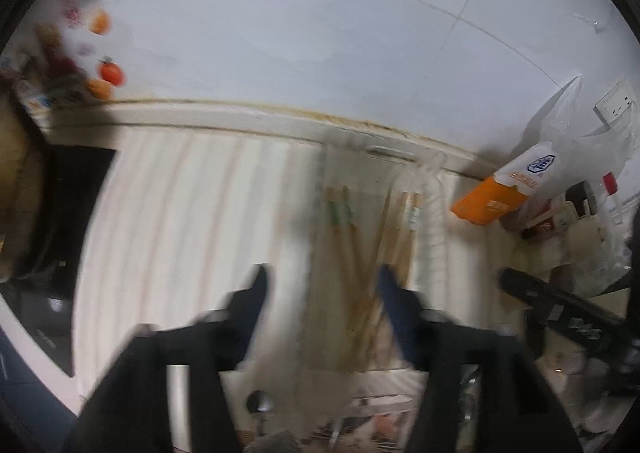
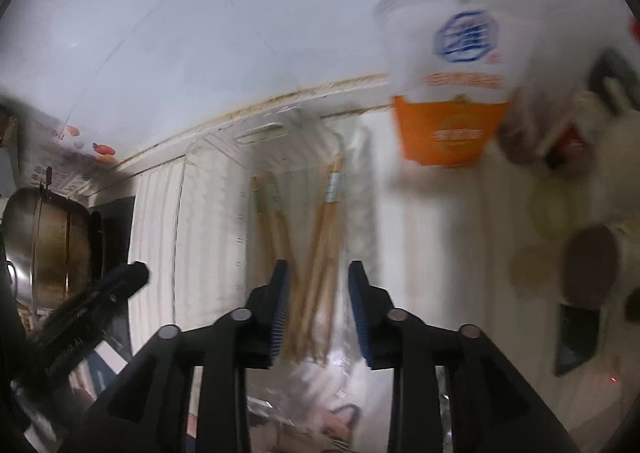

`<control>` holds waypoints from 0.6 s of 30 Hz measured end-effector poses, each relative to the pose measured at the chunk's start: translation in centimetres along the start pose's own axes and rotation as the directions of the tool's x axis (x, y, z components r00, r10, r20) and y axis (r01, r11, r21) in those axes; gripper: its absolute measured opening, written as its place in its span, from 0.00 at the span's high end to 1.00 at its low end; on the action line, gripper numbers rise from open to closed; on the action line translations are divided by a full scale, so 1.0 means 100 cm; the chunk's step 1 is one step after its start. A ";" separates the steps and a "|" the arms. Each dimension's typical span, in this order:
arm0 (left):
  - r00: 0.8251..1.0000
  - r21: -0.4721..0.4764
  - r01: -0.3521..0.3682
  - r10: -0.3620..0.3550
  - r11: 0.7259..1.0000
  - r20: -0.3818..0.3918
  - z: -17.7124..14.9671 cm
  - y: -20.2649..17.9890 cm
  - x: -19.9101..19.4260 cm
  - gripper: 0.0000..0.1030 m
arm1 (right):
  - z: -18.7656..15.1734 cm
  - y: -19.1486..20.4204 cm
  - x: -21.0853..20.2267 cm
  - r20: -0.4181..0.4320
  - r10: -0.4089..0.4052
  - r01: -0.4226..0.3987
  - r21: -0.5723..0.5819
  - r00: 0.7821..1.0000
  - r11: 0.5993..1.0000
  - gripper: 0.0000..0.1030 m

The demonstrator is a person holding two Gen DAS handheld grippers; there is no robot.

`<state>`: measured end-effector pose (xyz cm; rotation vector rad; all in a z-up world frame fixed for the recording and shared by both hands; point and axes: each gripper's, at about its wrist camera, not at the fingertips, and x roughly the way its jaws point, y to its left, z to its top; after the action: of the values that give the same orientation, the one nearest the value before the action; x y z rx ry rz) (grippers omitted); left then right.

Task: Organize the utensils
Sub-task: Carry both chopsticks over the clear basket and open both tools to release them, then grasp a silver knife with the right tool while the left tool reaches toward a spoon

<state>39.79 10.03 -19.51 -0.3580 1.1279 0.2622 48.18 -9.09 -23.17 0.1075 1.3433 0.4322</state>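
Several wooden chopsticks (image 1: 348,241) (image 2: 316,237) lie lengthwise in a clear plastic tray (image 1: 434,189) (image 2: 188,173) on the white ribbed counter. In the left wrist view my left gripper (image 1: 324,277) hovers over the near ends of the chopsticks with its jaws wide apart and nothing pressed between the pads. My right gripper (image 2: 319,273) hangs over the same bundle, jaws apart; the chopsticks show through the gap, and the pads do not press on them. Each gripper shows at the edge of the other's view as a black finger (image 1: 520,285) (image 2: 128,277). Both pictures are blurred.
An orange-and-white carton (image 1: 500,193) (image 2: 448,125) leans by the wall right of the tray, with a plastic bag (image 1: 568,133) and jars behind. A metal pot (image 2: 48,237) on a black cooktop (image 1: 76,205) stands at the left. White tiled wall behind.
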 end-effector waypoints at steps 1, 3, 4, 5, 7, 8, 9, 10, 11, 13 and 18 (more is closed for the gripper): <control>1.000 -0.004 -0.017 0.017 1.000 0.026 -0.004 0.004 -0.005 0.34 | -0.007 -0.005 -0.010 0.018 -0.012 0.012 0.002 1.000 1.000 0.57; 0.996 -0.014 -0.043 0.044 0.999 0.078 -0.016 0.012 -0.015 0.06 | -0.024 -0.016 -0.028 0.056 -0.046 0.046 0.006 0.997 0.999 0.50; 0.995 -0.018 -0.053 0.054 0.998 0.089 -0.025 0.016 -0.019 0.00 | -0.029 -0.020 -0.033 0.068 -0.053 0.052 0.013 0.996 0.999 0.48; 0.994 -0.024 -0.053 0.055 0.998 0.096 -0.030 0.019 -0.021 0.00 | -0.039 -0.029 -0.041 0.087 -0.062 0.060 0.031 0.994 0.998 0.48; 0.994 -0.014 -0.077 0.078 0.997 0.083 -0.045 0.024 -0.023 0.00 | -0.059 -0.046 -0.051 0.114 -0.073 0.067 0.056 0.991 0.996 0.48; 0.993 -0.010 -0.094 0.094 0.996 0.078 -0.051 0.024 -0.023 0.00 | -0.068 -0.052 -0.055 0.123 -0.088 0.081 0.067 0.988 0.994 0.46; 0.992 -0.007 -0.108 0.108 0.994 0.071 -0.059 0.025 -0.022 0.00 | -0.076 -0.057 -0.058 0.127 -0.097 0.088 0.075 0.987 0.993 0.45; 0.991 -0.004 -0.119 0.119 0.993 0.064 -0.069 0.026 -0.022 0.00 | -0.089 -0.066 -0.058 0.125 -0.109 0.099 0.088 0.986 0.991 0.45; 0.990 0.001 -0.129 0.128 0.992 0.051 -0.077 0.026 -0.021 0.00 | -0.099 -0.072 -0.056 0.113 -0.119 0.109 0.096 0.986 0.989 0.45; 0.991 0.022 -0.132 0.132 0.991 -0.001 -0.101 0.024 -0.012 0.00 | -0.121 -0.083 -0.046 0.070 -0.142 0.134 0.114 0.987 0.984 0.45; 0.980 0.050 -0.119 0.125 0.992 -0.151 -0.155 0.018 0.020 0.00 | -0.172 -0.108 -0.005 -0.075 -0.160 0.169 0.130 0.984 0.977 0.46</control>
<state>27.08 5.41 -27.51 -0.2765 1.3084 0.3232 34.28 -22.10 -30.16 0.0945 1.4325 0.2053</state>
